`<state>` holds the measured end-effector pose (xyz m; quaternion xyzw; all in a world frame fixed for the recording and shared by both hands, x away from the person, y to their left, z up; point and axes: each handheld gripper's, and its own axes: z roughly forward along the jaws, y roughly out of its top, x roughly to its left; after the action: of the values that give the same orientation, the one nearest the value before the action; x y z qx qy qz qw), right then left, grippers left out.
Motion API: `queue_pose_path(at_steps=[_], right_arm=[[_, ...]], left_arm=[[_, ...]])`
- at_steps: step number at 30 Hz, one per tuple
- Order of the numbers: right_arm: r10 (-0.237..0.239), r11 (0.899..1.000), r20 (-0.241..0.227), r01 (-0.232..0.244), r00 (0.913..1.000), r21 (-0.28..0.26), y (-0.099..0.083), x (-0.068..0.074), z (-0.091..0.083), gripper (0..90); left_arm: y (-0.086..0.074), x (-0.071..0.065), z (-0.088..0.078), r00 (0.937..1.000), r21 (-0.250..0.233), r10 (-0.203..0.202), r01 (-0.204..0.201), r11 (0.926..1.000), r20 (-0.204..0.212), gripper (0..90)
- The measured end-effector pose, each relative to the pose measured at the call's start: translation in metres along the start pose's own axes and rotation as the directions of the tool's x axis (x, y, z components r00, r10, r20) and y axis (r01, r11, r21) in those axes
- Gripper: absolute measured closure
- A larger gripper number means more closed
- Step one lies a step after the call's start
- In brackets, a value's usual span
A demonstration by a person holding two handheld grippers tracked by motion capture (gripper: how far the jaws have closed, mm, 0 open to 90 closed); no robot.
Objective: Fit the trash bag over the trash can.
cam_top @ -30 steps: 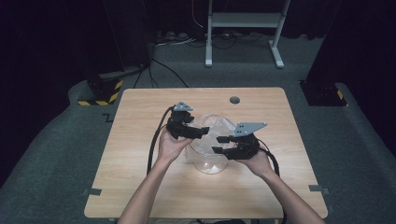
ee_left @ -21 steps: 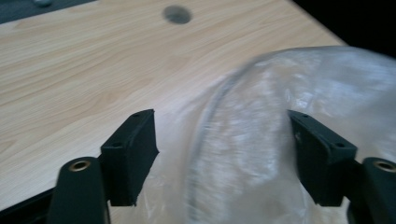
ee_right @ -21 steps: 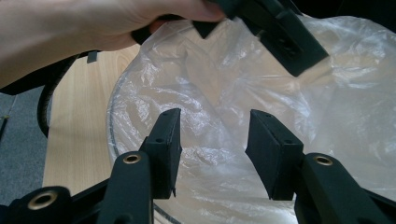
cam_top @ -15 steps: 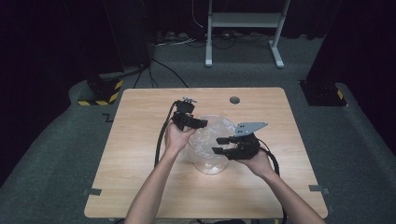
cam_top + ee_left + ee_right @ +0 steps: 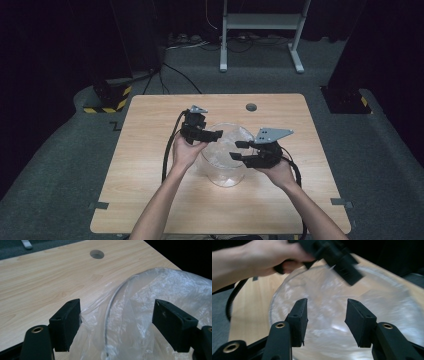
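A clear glass bowl (image 5: 227,165) stands mid-table with crinkled clear plastic film (image 5: 225,142) lying in it and over its rim. My left gripper (image 5: 216,134) is at the bowl's far-left rim. Its jaws have just been opening and stand wide. In the left gripper view the rim (image 5: 111,305) and the film (image 5: 135,302) lie between the jaws of the left gripper (image 5: 117,320), unpressed. My right gripper (image 5: 239,150) reaches in from the bowl's right. Its jaws have just been opening too. In the right gripper view the right gripper (image 5: 325,320) hangs above the film (image 5: 324,297) with nothing pinched.
The wooden table (image 5: 150,200) has a round cable hole (image 5: 251,107) behind the bowl. A black cable (image 5: 167,150) trails from the left gripper down the table's left. A white stand (image 5: 260,30) is on the dark floor beyond the table.
The left gripper shifted toward the far side of the bowl's rim and turned a little. The right hand stayed in place beside the bowl.
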<state>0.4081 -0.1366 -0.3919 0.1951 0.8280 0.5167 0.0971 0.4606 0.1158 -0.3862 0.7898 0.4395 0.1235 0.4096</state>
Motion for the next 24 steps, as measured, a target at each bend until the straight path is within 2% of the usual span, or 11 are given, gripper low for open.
queue_pose_path(at_steps=[2,4,6,10,15,18,21,24], right_arm=[[0.012,1.000,0.036,-0.011,0.9993,-0.017,0.003,-0.004,-0.004,50.6],[0.029,0.999,0.084,-0.027,0.9960,-0.027,0.005,-0.009,-0.008,49.4],[0.029,0.999,0.147,-0.026,0.9887,-0.020,0.006,-0.012,-0.009,48.7],[0.035,0.999,0.222,-0.038,0.9743,0.010,0.008,-0.020,-0.004,47.4],[0.054,0.998,0.257,-0.064,0.9648,0.029,0.007,-0.029,0.007,46.6],[0.057,0.997,0.267,-0.069,0.9619,0.036,0.010,-0.031,0.011,46.7],[0.047,0.995,0.291,-0.072,0.9555,0.075,0.010,-0.035,0.017,46.6],[0.069,0.990,0.289,-0.100,0.9547,0.095,0.007,-0.041,0.021,46.6]], left_arm=[[-0.003,-0.002,-0.003,0.9999,-0.010,0.010,-0.010,0.9999,-0.012,26.2],[-0.007,-0.004,-0.006,0.9987,-0.028,0.027,-0.028,0.9992,-0.043,39.3],[-0.008,-0.003,-0.006,0.9988,-0.011,0.024,-0.024,0.9996,-0.043,46.7],[-0.011,-0.002,-0.005,0.9997,-0.008,0.008,-0.008,0.9999,-0.022,58.5],[-0.011,0.002,-0.003,0.9999,-0.007,-0.015,0.015,0.9999,-0.003,63.8],[-0.010,0.001,-0.001,0.9999,0.000,-0.014,0.014,0.9999,-0.006,65.3],[-0.009,0.000,-0.001,0.9999,0.006,-0.004,0.004,1.0000,-0.010,67.9],[-0.009,-0.001,0.001,0.9999,0.016,-0.004,0.005,0.9999,-0.013,69.9]])
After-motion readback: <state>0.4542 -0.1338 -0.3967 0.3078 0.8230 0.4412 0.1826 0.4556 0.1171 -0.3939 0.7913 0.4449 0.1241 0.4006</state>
